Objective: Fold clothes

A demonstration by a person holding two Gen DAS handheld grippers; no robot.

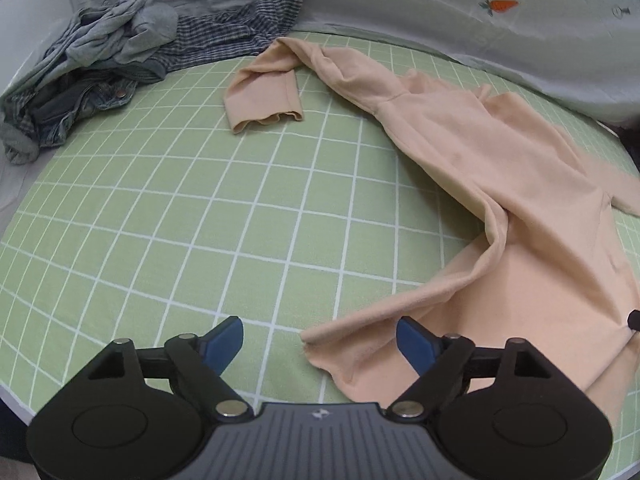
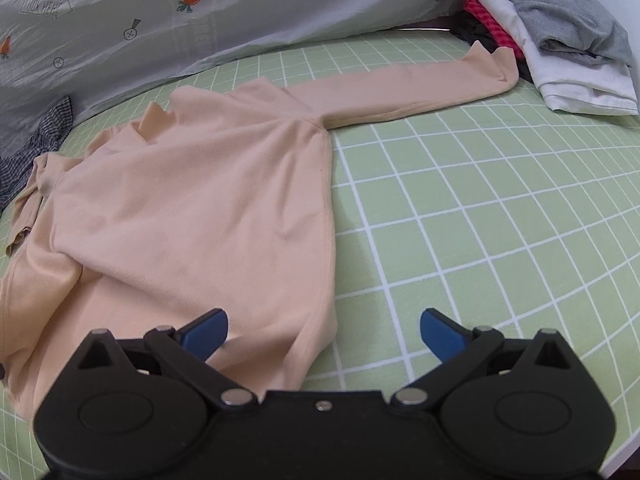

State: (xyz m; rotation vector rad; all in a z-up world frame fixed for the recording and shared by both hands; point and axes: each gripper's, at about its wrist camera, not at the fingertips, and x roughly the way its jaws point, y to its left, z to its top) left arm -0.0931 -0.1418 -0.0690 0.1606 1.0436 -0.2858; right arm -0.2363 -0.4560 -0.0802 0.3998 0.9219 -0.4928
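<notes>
Here I am holding both grippers low over a bed covered in a green checked sheet (image 1: 200,216), and neither is gripping anything. The left gripper (image 1: 319,338) is spread wide at the bottom of its frame, its blue pads (image 1: 224,340) framing the near left hem corner of a peach long-sleeved top (image 1: 500,184). I am judging that it is sitting there to line up a pinch on that corner. The top is lying across the middle of the bed, rumpled, with a raised crease running down its left side, so it is not yet flat enough to fold.

In the right wrist view, the right gripper (image 2: 324,330) is also spread wide, straddling the top's right hem corner at lower centre. The right sleeve (image 2: 420,84) is stretching out straight toward the upper right. In the left wrist view, the left sleeve (image 1: 264,88) is doubling back on itself at upper centre.

A heap of denim and checked clothes (image 1: 100,68) is waiting in the upper left. A stack of folded garments (image 2: 560,40) is sitting in the upper right of the right view. A grey carrot-print quilt (image 2: 160,32) is lining the far edge.
</notes>
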